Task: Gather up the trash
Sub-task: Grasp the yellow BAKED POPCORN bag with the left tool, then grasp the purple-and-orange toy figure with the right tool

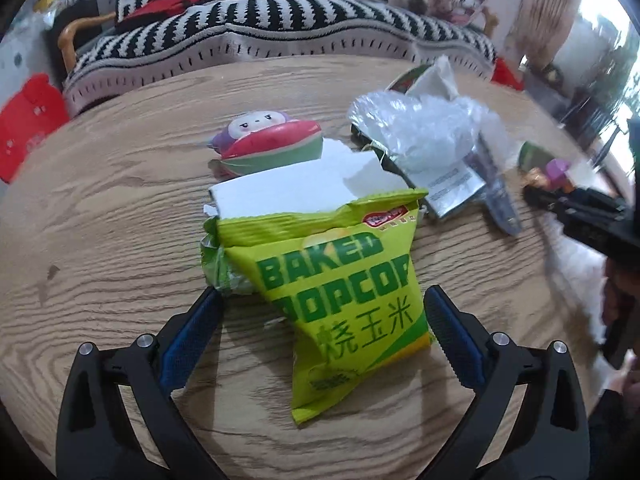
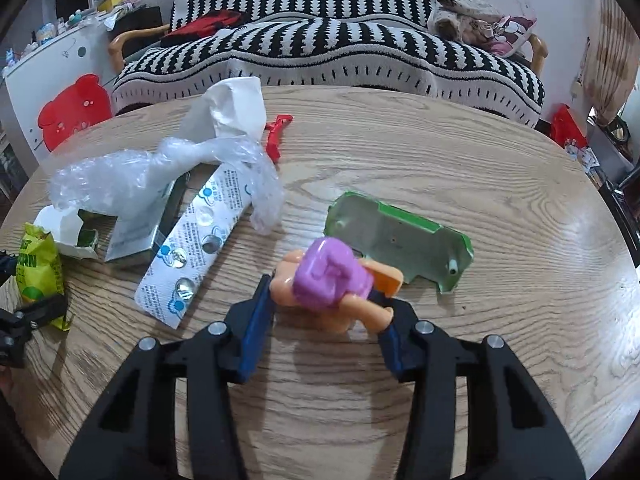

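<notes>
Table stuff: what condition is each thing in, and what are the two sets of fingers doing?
Popcorn bag: torn open, lying flat.
Blister pack: pockets popped, flat.
Plastic wrap: crumpled.
Green plastic shell: lying hollow side up.
Toy figure: gripped.
Left gripper: fingers open around bag.
Right gripper: fingers closed on figure.

The popcorn bag (image 1: 340, 280) is lime green with darker green lettering. The toy figure (image 2: 332, 280) is purple and peach. The worktop (image 2: 440, 160) shows light woodgrain; the sofa throw (image 2: 320, 40) black-and-white stripes.
</notes>
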Demonstrator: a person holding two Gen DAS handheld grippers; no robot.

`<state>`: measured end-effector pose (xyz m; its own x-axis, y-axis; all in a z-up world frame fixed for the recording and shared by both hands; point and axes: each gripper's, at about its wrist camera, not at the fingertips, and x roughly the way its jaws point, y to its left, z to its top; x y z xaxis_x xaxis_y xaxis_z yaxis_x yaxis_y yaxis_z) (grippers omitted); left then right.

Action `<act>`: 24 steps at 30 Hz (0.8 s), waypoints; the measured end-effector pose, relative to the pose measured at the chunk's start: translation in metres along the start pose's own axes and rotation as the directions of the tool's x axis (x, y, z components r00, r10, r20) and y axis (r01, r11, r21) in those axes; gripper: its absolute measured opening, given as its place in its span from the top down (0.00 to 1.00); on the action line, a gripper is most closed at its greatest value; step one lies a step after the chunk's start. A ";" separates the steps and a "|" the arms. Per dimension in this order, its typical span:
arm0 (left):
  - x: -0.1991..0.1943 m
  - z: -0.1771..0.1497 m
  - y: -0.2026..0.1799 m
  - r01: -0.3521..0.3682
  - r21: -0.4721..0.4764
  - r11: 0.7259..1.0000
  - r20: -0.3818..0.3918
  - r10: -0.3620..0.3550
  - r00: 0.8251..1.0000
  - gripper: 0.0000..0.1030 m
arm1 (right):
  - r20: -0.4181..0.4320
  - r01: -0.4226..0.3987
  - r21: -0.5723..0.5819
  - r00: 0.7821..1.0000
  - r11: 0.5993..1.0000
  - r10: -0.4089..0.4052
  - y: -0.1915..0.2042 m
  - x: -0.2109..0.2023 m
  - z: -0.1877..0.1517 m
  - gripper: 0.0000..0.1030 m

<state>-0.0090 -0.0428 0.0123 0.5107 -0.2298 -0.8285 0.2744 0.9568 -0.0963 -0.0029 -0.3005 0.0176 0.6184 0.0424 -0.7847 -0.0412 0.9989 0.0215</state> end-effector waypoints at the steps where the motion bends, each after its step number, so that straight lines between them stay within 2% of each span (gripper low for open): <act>1: -0.002 -0.002 0.001 0.008 0.003 1.000 0.004 -0.008 1.000 0.07 | 0.000 -0.004 0.001 1.000 1.000 0.004 0.000 0.000 0.000 0.58; 5: -0.001 -0.007 -0.006 -0.031 0.077 0.997 0.010 0.031 0.999 0.13 | 0.002 -0.003 0.001 1.000 1.000 0.003 0.001 -0.002 -0.002 0.58; 7: -0.002 -0.008 -0.009 -0.049 0.101 0.994 0.017 0.048 0.999 0.22 | 0.002 -0.003 0.000 1.000 1.000 0.003 0.001 -0.003 -0.002 0.58; 9: -0.005 -0.008 -0.012 -0.055 0.114 0.992 0.031 0.052 0.998 0.48 | 0.002 -0.003 0.002 1.000 1.000 0.003 0.001 -0.002 -0.002 0.58; 10: -0.006 -0.008 -0.012 -0.057 0.109 0.992 0.035 0.054 0.998 0.51 | 0.002 -0.003 0.003 1.000 1.000 0.003 0.002 -0.003 -0.003 0.58; 13: -0.008 -0.007 -0.006 -0.026 0.067 0.997 0.035 0.024 0.999 0.52 | 0.004 -0.002 0.007 1.000 1.000 0.002 0.001 -0.005 -0.006 0.59; 24: -0.016 -0.003 0.004 0.013 -0.012 1.000 0.052 -0.013 0.999 0.55 | 0.013 -0.006 0.075 1.000 0.997 0.005 -0.012 -0.010 -0.010 0.60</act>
<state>-0.0182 -0.0350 0.0237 0.5488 -0.2510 -0.7974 0.2717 0.9556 -0.1138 -0.0171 -0.3129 0.0191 0.6286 0.0480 -0.7762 0.0138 0.9972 0.0728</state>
